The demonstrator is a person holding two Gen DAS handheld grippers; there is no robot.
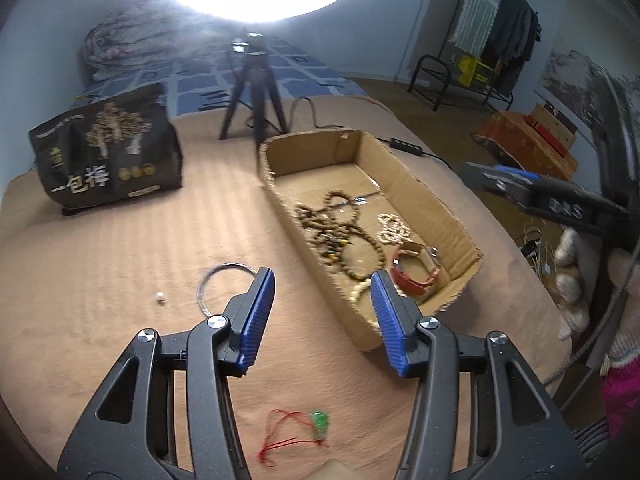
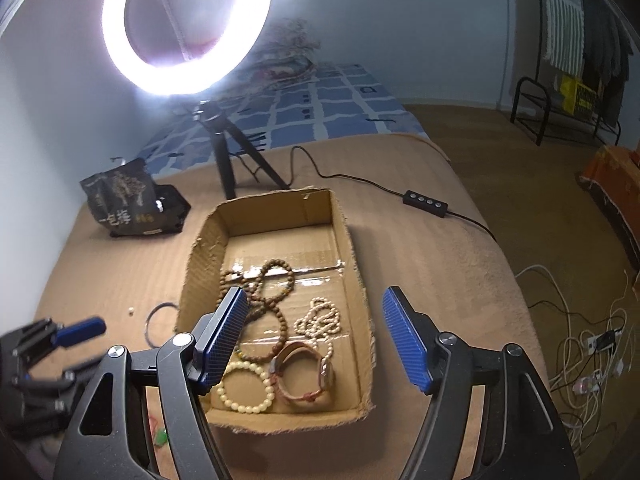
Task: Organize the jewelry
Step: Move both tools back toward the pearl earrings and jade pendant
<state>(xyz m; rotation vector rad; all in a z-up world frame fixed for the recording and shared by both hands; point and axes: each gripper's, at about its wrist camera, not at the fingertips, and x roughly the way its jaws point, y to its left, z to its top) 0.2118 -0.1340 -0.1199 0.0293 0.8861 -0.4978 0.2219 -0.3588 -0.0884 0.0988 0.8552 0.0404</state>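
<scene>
Black bag (image 1: 108, 156), upper left, reads "一包梅". Left tool (image 1: 323, 300) and right tool (image 2: 314, 322) both gape, empty. Beads (image 2: 260, 304) lie in cardboard box (image 2: 200, 256), centre. Only left view shows red-string charm (image 1: 296, 434); only right shows floor cables (image 2: 580, 344).

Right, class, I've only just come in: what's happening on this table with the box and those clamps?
A person holds a blue-padded gripper in each hand over a tan cloth-covered table, sorting jewelry. The open cardboard box already holds brown wooden bead strands, a white bead necklace, a cream bead bracelet and a brown-strapped watch. Both the left gripper and right gripper are open and empty. A thin metal bangle, a small white bead and a red cord with a green pendant remain outside.
</scene>
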